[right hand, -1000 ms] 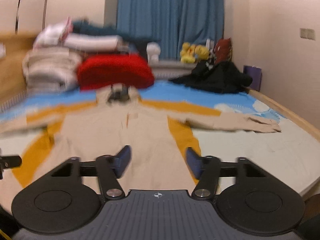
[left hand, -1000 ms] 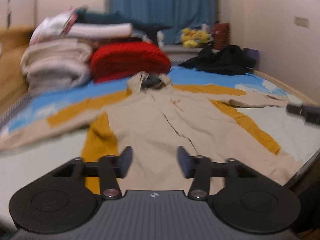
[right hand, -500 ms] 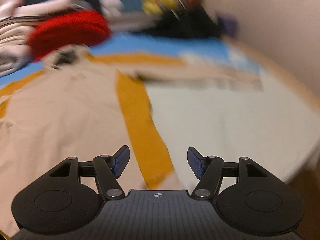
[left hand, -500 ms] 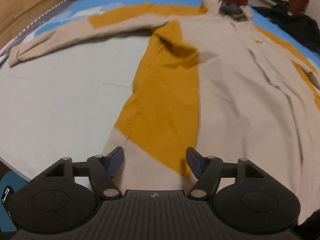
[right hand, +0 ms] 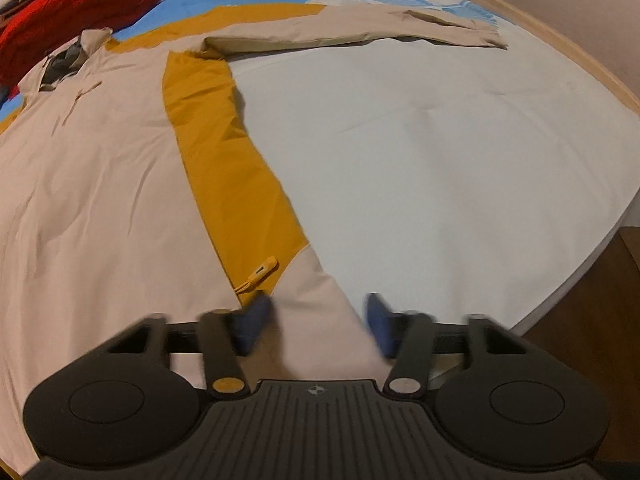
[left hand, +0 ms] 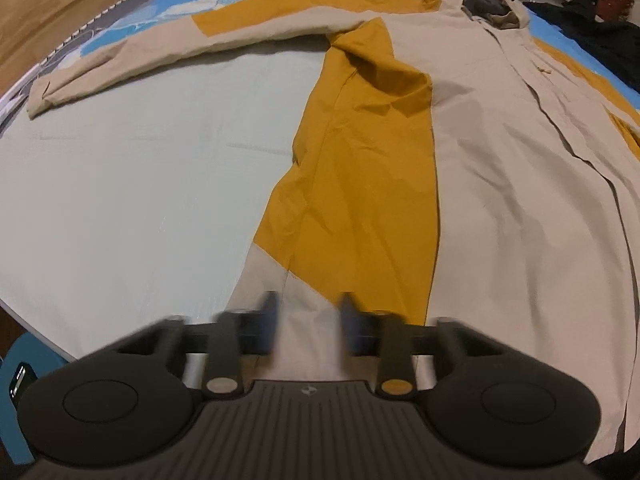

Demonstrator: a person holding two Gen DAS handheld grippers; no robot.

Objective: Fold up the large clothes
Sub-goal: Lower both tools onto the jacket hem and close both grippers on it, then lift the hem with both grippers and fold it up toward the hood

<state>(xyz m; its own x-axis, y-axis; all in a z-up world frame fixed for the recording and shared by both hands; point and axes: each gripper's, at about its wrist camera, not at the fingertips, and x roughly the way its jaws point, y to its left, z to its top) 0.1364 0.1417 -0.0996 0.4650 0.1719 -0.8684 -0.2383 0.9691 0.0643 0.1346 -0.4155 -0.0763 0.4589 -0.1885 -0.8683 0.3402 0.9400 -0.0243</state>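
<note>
Both my tongs have dropped to the jacket (left hand: 500, 200) hem; left tongs (left hand: 308, 318) and right tongs (right hand: 316, 322) are narrowing around it, not yet pinching.

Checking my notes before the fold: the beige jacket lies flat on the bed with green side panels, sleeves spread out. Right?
Not quite: the jacket has mustard-yellow side panels, not green, as the left wrist view shows. It does lie flat on the bed with sleeves spread out.

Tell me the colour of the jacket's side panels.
Mustard yellow side panels, clearest in the left wrist view.
</note>
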